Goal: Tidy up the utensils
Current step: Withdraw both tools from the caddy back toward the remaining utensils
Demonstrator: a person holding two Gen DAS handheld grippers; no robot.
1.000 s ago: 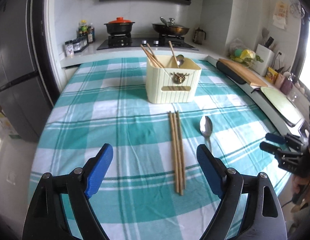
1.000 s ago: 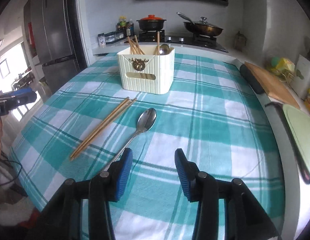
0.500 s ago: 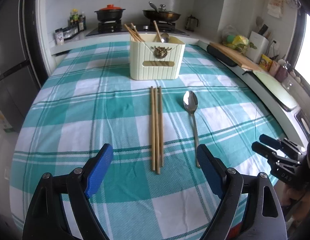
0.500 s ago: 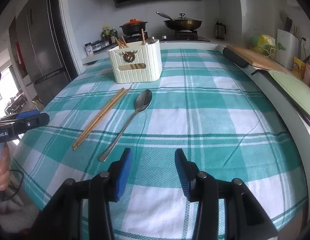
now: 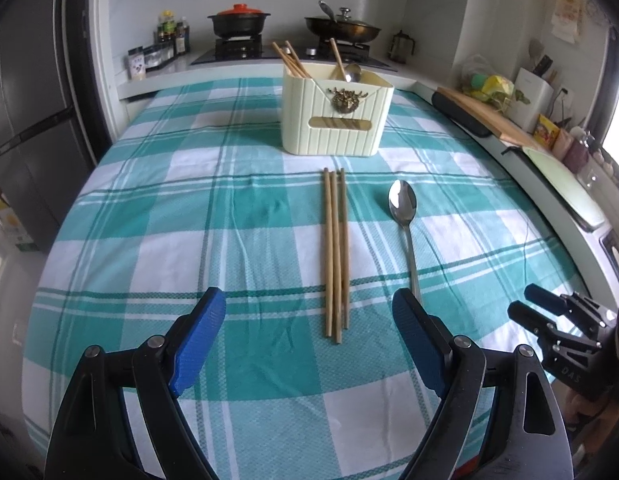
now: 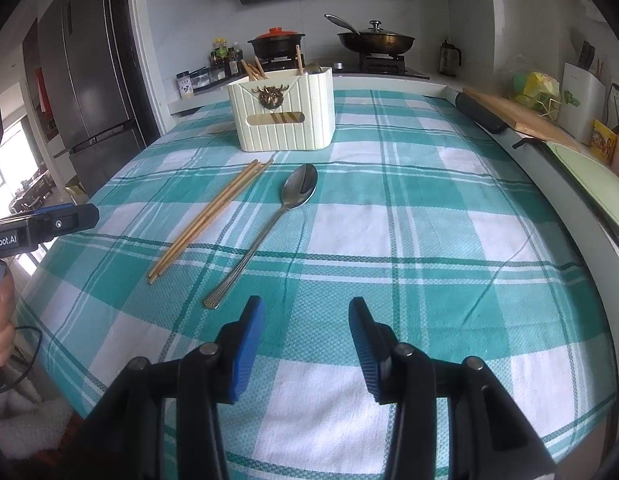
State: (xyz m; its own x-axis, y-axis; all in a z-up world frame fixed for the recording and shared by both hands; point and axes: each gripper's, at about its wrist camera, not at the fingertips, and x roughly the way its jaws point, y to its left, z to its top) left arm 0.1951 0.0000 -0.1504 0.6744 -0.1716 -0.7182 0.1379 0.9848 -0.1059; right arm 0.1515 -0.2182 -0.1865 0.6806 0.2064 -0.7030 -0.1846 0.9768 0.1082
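Note:
Three wooden chopsticks [image 5: 336, 252] lie side by side on the checked tablecloth, with a metal spoon [image 5: 404, 216] to their right. Behind them stands a cream utensil holder [image 5: 336, 117] with chopsticks and a spoon in it. My left gripper [image 5: 309, 320] is open and empty, just short of the chopsticks' near ends. In the right wrist view the chopsticks [image 6: 211, 218], spoon [image 6: 269, 224] and holder [image 6: 283, 110] show too. My right gripper [image 6: 306, 320] is open and empty, near the spoon's handle end; it also shows in the left wrist view [image 5: 537, 308].
The table [image 5: 149, 208] is covered by a teal-and-white checked cloth. A stove with a pot [image 5: 238, 20] and a pan [image 5: 343, 28] is behind it. A counter with a cutting board [image 5: 485, 116] runs along the right. A fridge [image 6: 85, 80] stands at the left.
Both grippers have pulled back and lifted a little, so the holder and utensils look farther off. Both stay open. The utensils have not moved.

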